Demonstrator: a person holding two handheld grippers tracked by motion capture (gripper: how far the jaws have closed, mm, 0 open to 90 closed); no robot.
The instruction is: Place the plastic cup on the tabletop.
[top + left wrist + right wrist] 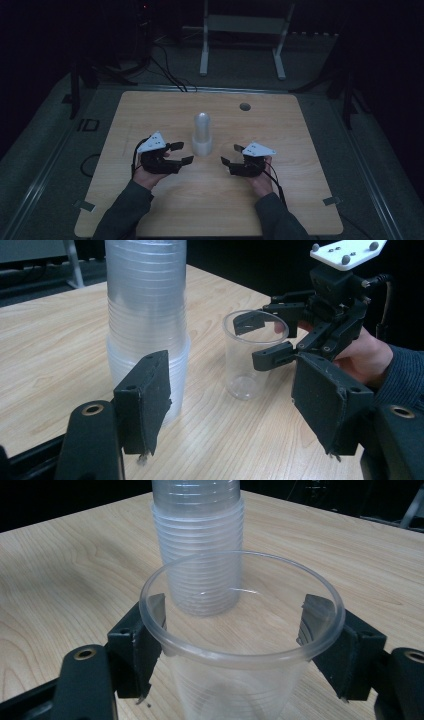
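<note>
- Cup (240,645) upright on table (75,570), between right gripper (240,630) jaws, pads at its sides; grip uncertain.
- Left gripper (235,405) wide open, empty, stack (147,315) just beyond.

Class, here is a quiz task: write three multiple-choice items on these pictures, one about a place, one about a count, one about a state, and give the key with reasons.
1. Where does the single clear cup stand?
A. On top of the stack
B. On the table between the right claw's jaws
C. On the floor

2. How many claws are over the table?
A. One
B. Two
C. Three

3. How is the left claw?
A. Open, holding nothing
B. Shut on the stack
C. Shut on the single cup

Key:
1 B: the right gripper view shows the right claw with a jaw on each side of the cup, which stands on the wooden table.
2 B: the high view shows one in each hand.
3 A: its jaws stand wide apart, the stack of cups beyond them.
</note>
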